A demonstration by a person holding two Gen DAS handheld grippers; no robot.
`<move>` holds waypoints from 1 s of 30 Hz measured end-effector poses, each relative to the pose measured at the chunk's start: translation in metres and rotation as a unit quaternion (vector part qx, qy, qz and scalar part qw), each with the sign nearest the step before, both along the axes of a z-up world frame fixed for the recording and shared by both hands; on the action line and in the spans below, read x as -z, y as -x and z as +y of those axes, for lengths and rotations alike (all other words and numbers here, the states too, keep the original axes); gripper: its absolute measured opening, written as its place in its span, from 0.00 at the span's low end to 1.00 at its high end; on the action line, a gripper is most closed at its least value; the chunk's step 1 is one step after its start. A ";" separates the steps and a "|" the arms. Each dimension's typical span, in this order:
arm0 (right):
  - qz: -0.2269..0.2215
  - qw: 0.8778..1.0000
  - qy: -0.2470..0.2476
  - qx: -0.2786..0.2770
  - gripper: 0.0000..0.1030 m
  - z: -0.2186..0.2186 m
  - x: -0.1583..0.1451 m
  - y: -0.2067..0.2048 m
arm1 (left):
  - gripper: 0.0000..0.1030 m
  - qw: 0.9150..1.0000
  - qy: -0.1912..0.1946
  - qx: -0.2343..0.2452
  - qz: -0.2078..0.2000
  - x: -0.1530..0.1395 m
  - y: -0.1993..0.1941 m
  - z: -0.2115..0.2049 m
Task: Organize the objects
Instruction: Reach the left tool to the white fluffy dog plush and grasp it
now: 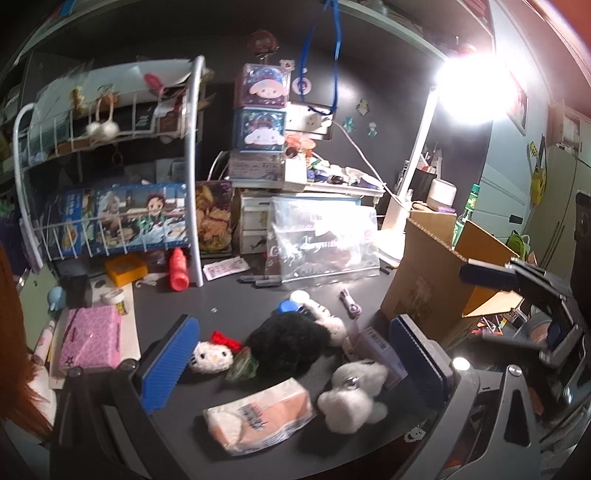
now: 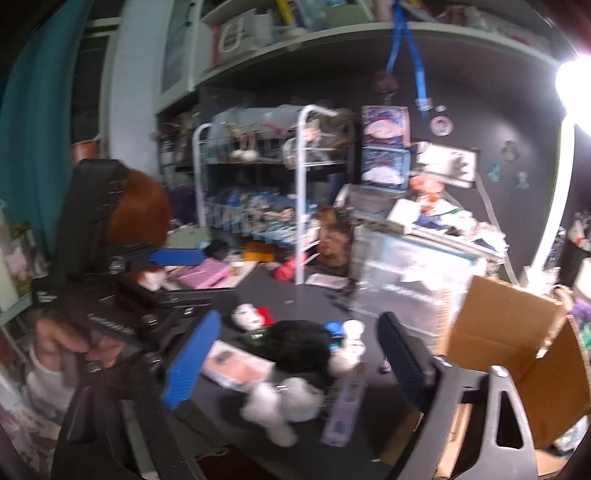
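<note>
Tissue pack (image 1: 258, 419) lies nearest the left wrist camera, at the near edge of the dark tabletop (image 1: 229, 299), with a white plush (image 1: 352, 398) just beside it. Behind them sit a black plush (image 1: 288, 345), a small white cat plush with a red bow (image 1: 212, 354) and a lilac barcoded box (image 1: 380, 352). Left gripper (image 1: 295, 363) fingers stand wide apart, nothing between the pads; the pile sits on the tabletop ahead of them. Right gripper (image 2: 299, 369) fingers are also apart and grip nothing, though the frame is motion-blurred; the same black plush (image 2: 295, 345) and white plush (image 2: 280, 406) lie beyond its tips. Open cardboard box (image 1: 443, 280) stands toward the right edge of the tabletop. Only the left view shows sharply the wire rack (image 1: 107, 221) at the back left corner, the red bottle (image 1: 178, 271), the pink box (image 1: 90, 338), the clear zip bag (image 1: 325, 243) and the lit lamp (image 1: 469, 88); it also catches the right gripper off to the side. Only the right view shows the hand (image 2: 66, 343) holding the left gripper, the upper shelf (image 2: 332, 33) and the teal curtain (image 2: 33, 122).
</note>
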State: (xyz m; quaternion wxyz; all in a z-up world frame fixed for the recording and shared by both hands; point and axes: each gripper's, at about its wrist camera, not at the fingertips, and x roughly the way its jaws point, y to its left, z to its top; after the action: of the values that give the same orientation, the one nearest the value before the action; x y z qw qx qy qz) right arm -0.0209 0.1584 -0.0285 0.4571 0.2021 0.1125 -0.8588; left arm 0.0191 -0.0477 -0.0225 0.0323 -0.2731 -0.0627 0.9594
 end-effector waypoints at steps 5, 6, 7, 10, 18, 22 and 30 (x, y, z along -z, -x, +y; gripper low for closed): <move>-0.025 0.999 -0.017 -0.039 0.69 -0.020 0.021 -0.013 | 1.00 1.000 -0.006 -0.004 -0.015 0.012 -0.002 -0.013; -0.033 0.998 -0.022 -0.043 0.68 -0.025 0.027 -0.015 | 1.00 1.000 -0.006 -0.004 -0.019 0.014 -0.002 -0.015; -0.043 0.998 -0.026 -0.045 0.67 -0.028 0.034 -0.014 | 1.00 1.000 -0.007 -0.005 -0.023 0.018 -0.001 -0.017; -0.089 0.994 -0.034 -0.046 0.67 -0.034 0.057 -0.005 | 1.00 0.999 -0.010 -0.003 -0.040 0.029 0.003 -0.020; -0.170 0.982 -0.074 0.020 0.67 -0.031 0.120 0.030 | 1.00 0.997 -0.023 0.017 -0.075 0.052 0.015 -0.017; -0.177 0.981 -0.078 0.021 0.70 -0.035 0.129 0.036 | 1.00 0.996 -0.024 0.023 -0.085 0.057 0.020 -0.012; -0.172 0.980 -0.099 0.021 0.82 -0.052 0.139 0.038 | 1.00 0.995 -0.020 0.023 -0.092 0.061 0.024 -0.010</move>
State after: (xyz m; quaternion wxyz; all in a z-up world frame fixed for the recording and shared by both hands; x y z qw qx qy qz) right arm -0.0593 0.1063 -0.1676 0.4295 0.3931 0.1125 -0.8052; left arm -0.0044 -0.0574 -0.0832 0.0544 -0.3611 -0.0784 0.9276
